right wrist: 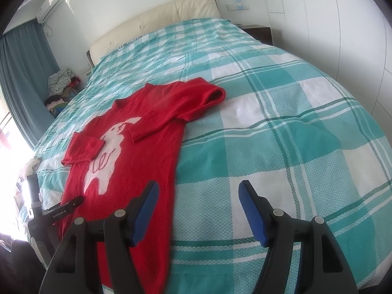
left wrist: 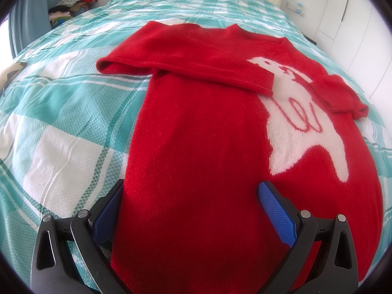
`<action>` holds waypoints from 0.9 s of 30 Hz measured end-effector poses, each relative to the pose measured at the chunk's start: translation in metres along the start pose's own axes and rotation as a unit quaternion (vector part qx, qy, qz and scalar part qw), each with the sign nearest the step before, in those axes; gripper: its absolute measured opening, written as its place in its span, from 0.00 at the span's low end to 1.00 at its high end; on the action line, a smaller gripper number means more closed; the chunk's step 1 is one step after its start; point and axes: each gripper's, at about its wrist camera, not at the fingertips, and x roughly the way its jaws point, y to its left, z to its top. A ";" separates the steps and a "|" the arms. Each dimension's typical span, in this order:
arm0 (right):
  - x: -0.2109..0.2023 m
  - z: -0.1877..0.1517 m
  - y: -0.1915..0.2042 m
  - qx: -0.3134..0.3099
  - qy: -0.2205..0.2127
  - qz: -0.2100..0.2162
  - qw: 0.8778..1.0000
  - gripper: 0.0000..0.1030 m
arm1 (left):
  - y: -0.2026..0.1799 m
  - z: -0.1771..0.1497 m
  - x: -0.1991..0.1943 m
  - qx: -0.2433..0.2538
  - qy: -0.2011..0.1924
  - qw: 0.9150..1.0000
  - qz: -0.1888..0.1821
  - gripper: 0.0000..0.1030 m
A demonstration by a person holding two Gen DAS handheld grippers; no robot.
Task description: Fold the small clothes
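Nearest the left wrist camera, the left gripper (left wrist: 189, 210) stands spread wide over the hem end of the red knitted sweater with a white animal motif (left wrist: 196, 134), grasping nothing; the garment lies flat on the teal-and-white checked bedspread (left wrist: 61, 127), both sleeves folded across the chest. Closing here would likely pinch only the top layer, dragging the sleeves loose. From the right wrist camera, the right gripper (right wrist: 198, 210) is likewise released, mostly over bare bedspread beside the sweater's edge, so it may catch the cover instead.
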 end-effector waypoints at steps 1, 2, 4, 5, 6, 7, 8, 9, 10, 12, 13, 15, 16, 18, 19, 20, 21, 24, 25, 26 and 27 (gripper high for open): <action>0.000 0.000 0.001 -0.001 0.000 0.000 1.000 0.65 | -0.001 0.000 0.000 0.000 0.000 1.000 0.000 1.00; 0.000 0.000 0.001 -0.001 0.000 0.001 1.000 0.65 | -0.001 0.000 0.000 0.000 0.000 1.000 0.000 1.00; 0.000 -0.001 0.002 -0.003 0.000 0.000 1.000 0.65 | 0.000 0.000 0.000 0.000 0.000 1.000 0.000 1.00; 0.000 -0.001 0.002 -0.003 0.001 0.000 1.000 0.65 | -0.001 0.000 0.000 0.000 0.000 1.000 0.000 1.00; 0.001 -0.001 0.002 -0.003 0.002 0.001 1.000 0.65 | 0.000 0.000 0.000 0.000 0.000 1.000 0.000 1.00; 0.001 -0.001 0.002 -0.003 0.003 0.002 1.000 0.65 | 0.000 0.000 0.000 0.000 0.000 1.000 0.000 1.00; 0.000 -0.001 0.002 -0.004 0.003 0.003 1.000 0.65 | 0.000 0.000 0.000 0.000 0.000 1.000 0.000 1.00; 0.000 -0.001 0.003 -0.005 0.002 0.002 1.000 0.65 | 0.000 0.000 0.000 0.000 0.000 1.000 0.000 1.00; 0.000 -0.001 0.003 -0.006 0.001 0.002 1.000 0.65 | 0.000 0.000 0.000 0.000 0.000 1.000 0.000 1.00; -0.001 -0.001 0.003 -0.006 0.000 0.001 1.000 0.65 | 0.000 0.000 0.000 0.000 0.000 1.000 0.000 1.00; -0.001 -0.001 0.002 -0.005 0.000 0.002 1.000 0.65 | 0.000 0.000 0.000 0.000 0.000 1.000 0.000 1.00; -0.001 0.000 0.001 -0.001 -0.001 0.003 1.000 0.65 | 0.000 0.000 0.000 0.000 0.000 1.000 0.000 1.00; -0.002 0.000 0.000 0.001 -0.002 0.004 1.000 0.65 | 0.000 0.000 0.000 0.000 0.000 1.000 0.000 1.00; -0.002 0.001 0.000 0.000 -0.004 0.001 1.000 0.65 | 0.000 0.000 0.000 0.000 0.000 1.000 0.000 1.00; -0.001 0.001 0.000 -0.001 -0.003 0.000 1.000 0.65 | 0.000 0.000 0.000 0.000 0.000 1.000 0.000 1.00; 0.000 0.001 0.001 -0.001 0.000 0.001 1.000 0.65 | 0.000 0.000 0.000 0.000 0.000 1.000 0.000 1.00; 0.000 0.000 0.001 -0.001 0.002 0.002 1.000 0.65 | 0.000 0.000 0.000 0.000 0.000 1.000 0.000 1.00; 0.000 -0.001 0.004 -0.008 0.004 0.002 1.000 0.65 | 0.000 0.000 0.000 0.000 0.000 1.000 0.000 1.00; 0.000 -0.001 0.005 -0.010 0.003 0.002 1.000 0.65 | 0.000 0.000 0.000 0.000 0.000 1.000 0.000 1.00; 0.000 -0.001 0.004 -0.010 0.002 0.002 1.000 0.65 | 0.000 0.000 0.000 0.000 0.000 1.000 0.000 1.00; 0.000 -0.001 0.004 -0.010 0.002 0.001 1.000 0.65 | 0.000 0.000 0.000 0.000 0.000 1.000 0.000 1.00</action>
